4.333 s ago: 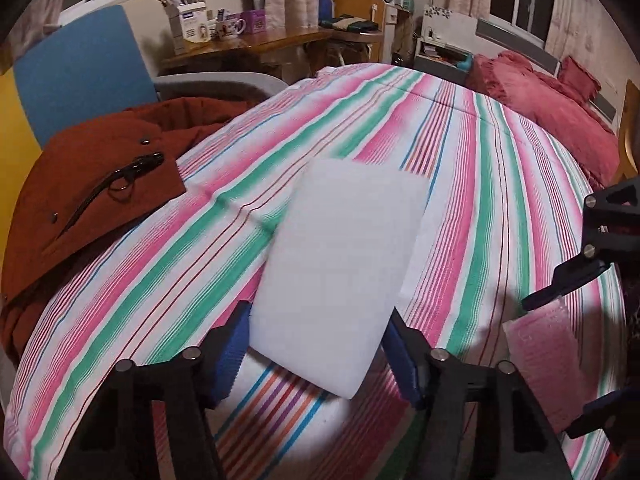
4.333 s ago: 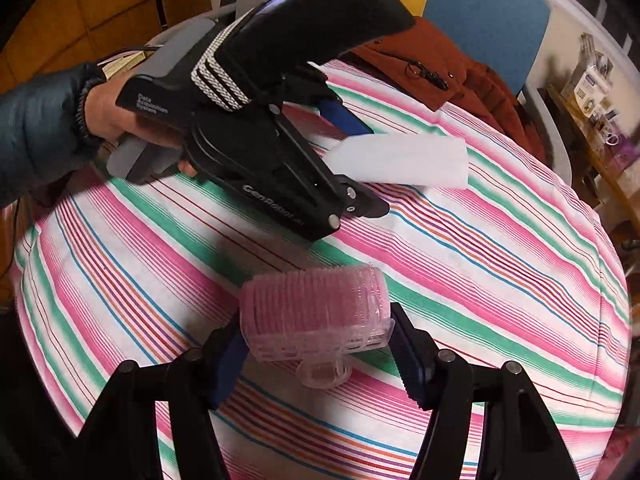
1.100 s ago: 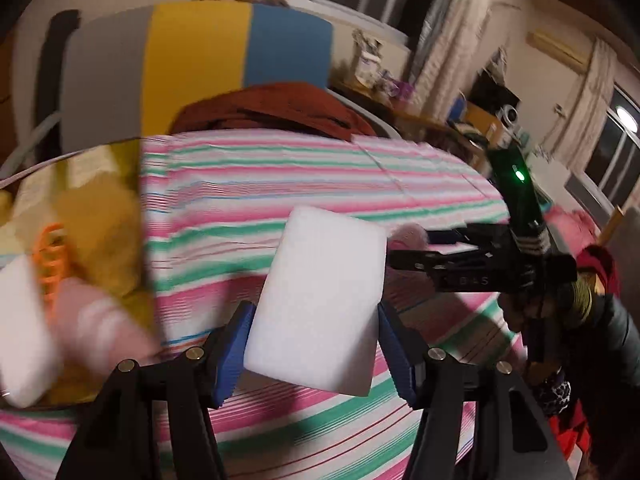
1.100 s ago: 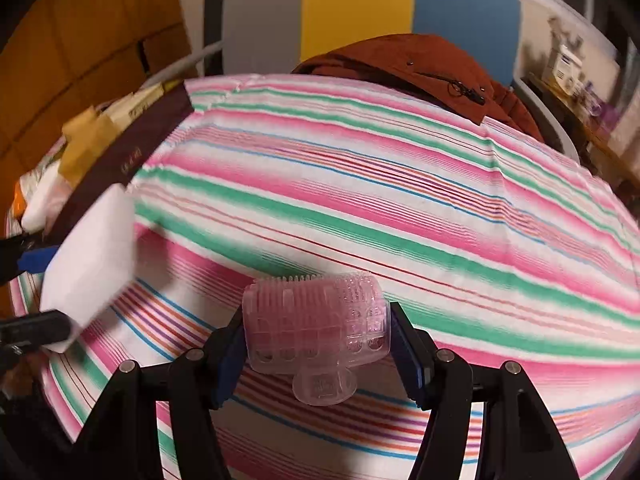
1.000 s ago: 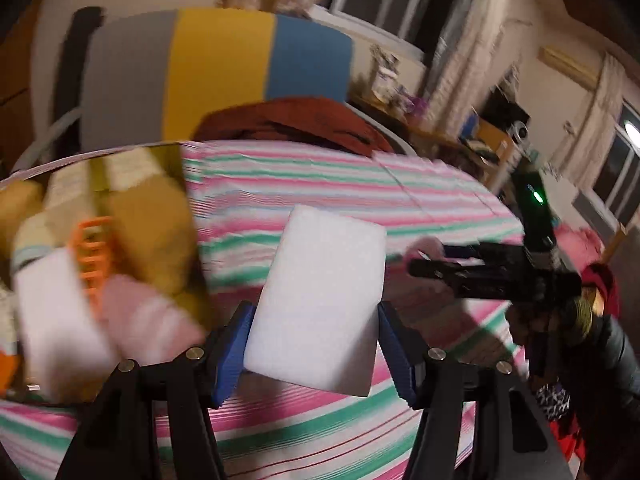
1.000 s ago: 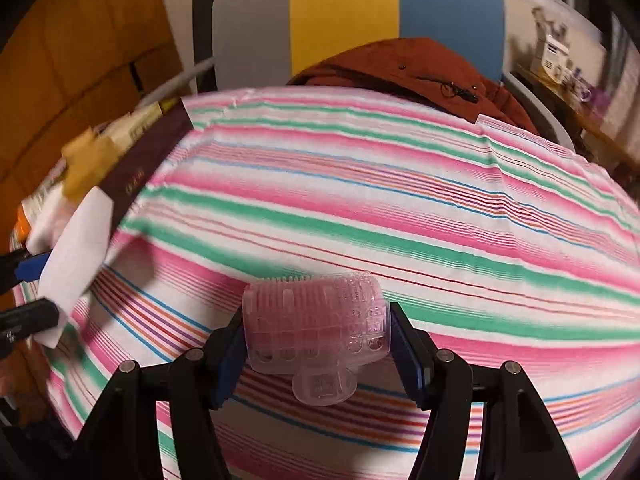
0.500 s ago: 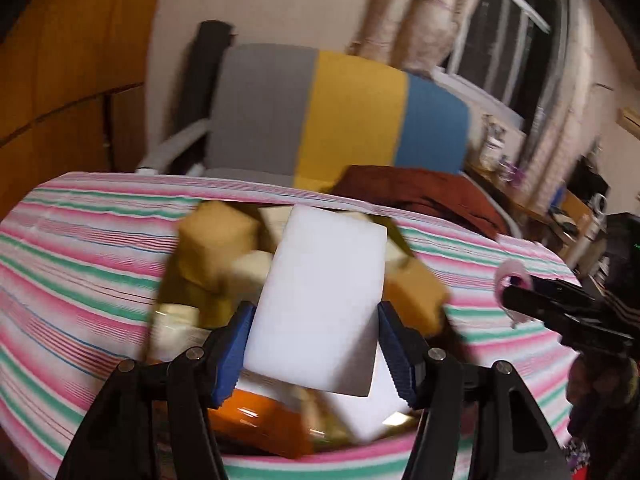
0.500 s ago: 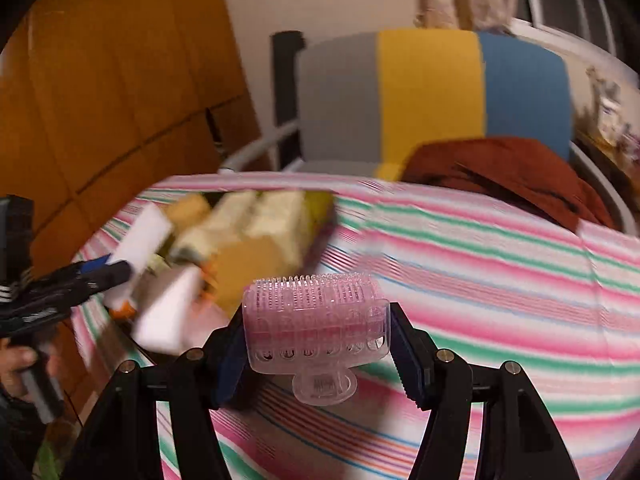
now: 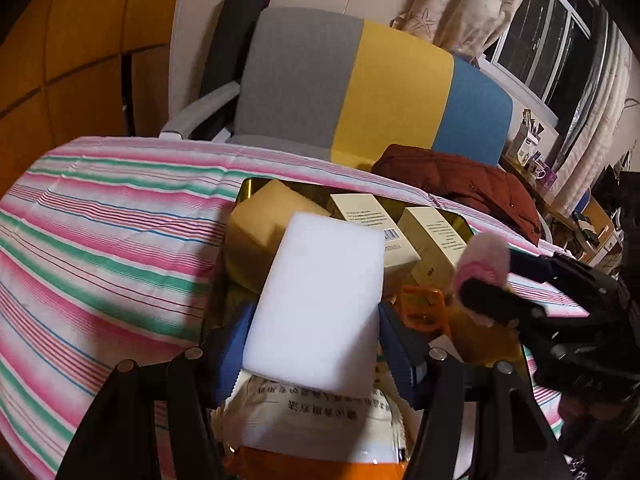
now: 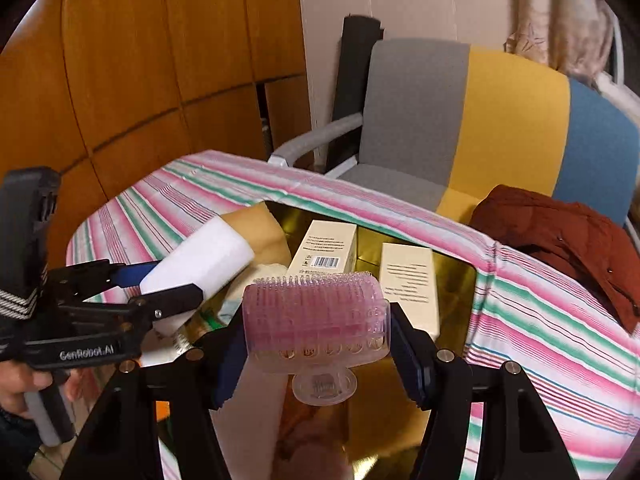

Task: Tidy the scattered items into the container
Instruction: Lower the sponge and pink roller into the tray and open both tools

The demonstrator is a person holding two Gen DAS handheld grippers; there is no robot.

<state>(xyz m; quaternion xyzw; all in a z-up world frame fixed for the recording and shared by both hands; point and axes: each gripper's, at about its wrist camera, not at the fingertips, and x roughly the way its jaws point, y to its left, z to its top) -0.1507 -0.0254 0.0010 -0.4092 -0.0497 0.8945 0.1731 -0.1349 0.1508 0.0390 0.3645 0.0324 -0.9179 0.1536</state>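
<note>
- The sponge [image 9: 320,304], a white block, is clamped between the blue pads of the left gripper [image 9: 314,344] and held over the box [image 9: 246,192], a gold-lined container sunk into the striped cloth [image 9: 100,240].
- From the right wrist the sponge [image 10: 200,264] juts from the left gripper [image 10: 160,284] above the box's [image 10: 464,280] left side; its lower end is hidden behind the lower finger.
- The brush [image 10: 316,320], a pink bristled piece on a clear base, is squeezed between the pads of the right gripper [image 10: 316,344], also above the box.
- From the left wrist the brush [image 9: 484,260] is a blurred pink patch at the tip of the right gripper [image 9: 492,280]; its bristles cannot be made out there.
- Inside the box lie two cream cartons [image 10: 328,252], a tan block [image 9: 264,220], something orange [image 9: 420,308] that may be a clip, and a printed packet [image 9: 320,420] cut off by the lower edge.
- Both grippers cover much of the box floor, so what lies under them is unseen.
- A hand [image 10: 24,384] grips the left tool's handle, only partly in view.
- Beyond the table stands a chair [image 10: 472,120] in grey, yellow and blue, with a rust jacket [image 10: 568,232] at the table's edge.
</note>
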